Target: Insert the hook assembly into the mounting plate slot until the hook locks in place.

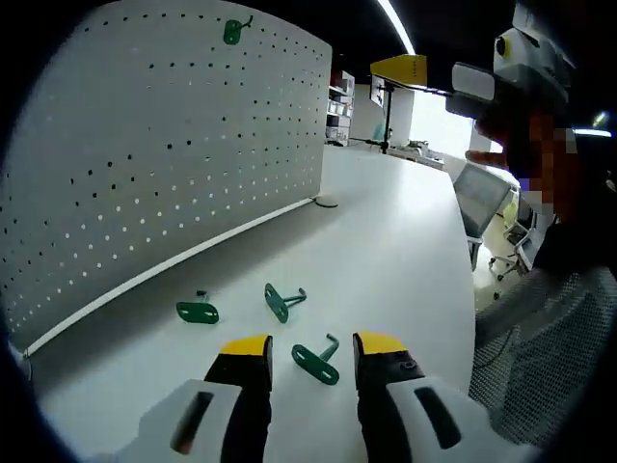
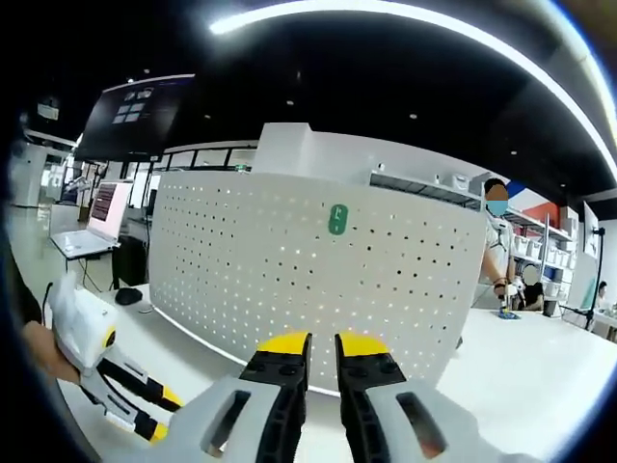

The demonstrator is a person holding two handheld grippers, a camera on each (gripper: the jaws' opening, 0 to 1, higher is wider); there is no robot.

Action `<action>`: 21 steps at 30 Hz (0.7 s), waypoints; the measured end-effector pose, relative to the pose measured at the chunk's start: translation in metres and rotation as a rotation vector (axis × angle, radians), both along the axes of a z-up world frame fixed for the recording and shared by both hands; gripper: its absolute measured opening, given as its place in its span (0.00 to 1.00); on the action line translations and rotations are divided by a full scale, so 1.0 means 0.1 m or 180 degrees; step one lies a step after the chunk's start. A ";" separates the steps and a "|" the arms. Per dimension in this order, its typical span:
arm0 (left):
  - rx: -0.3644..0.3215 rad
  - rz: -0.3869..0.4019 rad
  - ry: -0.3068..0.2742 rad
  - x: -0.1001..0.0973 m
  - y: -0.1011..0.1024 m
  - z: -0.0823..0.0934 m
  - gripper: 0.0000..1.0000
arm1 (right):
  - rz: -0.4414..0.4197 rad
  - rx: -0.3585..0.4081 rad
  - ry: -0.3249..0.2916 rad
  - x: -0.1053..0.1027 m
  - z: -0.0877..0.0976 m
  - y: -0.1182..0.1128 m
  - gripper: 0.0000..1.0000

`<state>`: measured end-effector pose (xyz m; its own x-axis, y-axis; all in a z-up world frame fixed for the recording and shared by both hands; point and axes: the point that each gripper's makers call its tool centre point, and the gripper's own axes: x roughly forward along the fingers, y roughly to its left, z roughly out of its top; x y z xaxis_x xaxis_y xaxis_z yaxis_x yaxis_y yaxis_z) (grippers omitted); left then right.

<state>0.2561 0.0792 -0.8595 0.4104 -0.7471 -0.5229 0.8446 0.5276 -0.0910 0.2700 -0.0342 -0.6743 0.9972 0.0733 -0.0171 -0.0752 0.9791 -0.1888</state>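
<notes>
Where jaws frame it, green hook [image 1: 316, 363], prong up-right.

A white perforated mounting plate [image 1: 164, 145] stands upright on the white tabletop [image 1: 386, 241]; one green hook [image 1: 233, 31] sits mounted near its top edge; three more green hooks lie loose on the tabletop before it: one [image 1: 197, 311] flat, one [image 1: 281, 301] tilted, one [image 1: 316, 363] nearest.

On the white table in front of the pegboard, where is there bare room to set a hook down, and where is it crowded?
Bare table runs from the three loose green hooks toward the pegboard's far end and to the table's edge on the picture's right. It is crowded near the left gripper: one hook lies between its open jaws, two more just beyond, near the pegboard base.
</notes>
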 end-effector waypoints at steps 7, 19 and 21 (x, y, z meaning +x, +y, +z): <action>0.0147 -0.0011 -0.0026 -0.01 -0.07 -0.12 0.31 | 0.0013 -0.0003 0.0011 0.00 -0.01 0.01 0.08; 0.0370 -0.0019 -0.0047 0.02 0.00 -0.25 0.27 | 0.0023 0.0006 0.0024 0.00 -0.03 0.01 0.08; 0.0380 -0.0013 -0.0057 0.03 0.02 -0.25 0.27 | 0.0029 0.0012 0.0032 0.00 -0.03 0.02 0.08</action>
<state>0.2589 0.0812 -0.8845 0.4174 -0.6817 -0.6009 0.8478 0.5302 -0.0126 0.2705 -0.0327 -0.6774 0.9962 0.0824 -0.0268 -0.0859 0.9791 -0.1843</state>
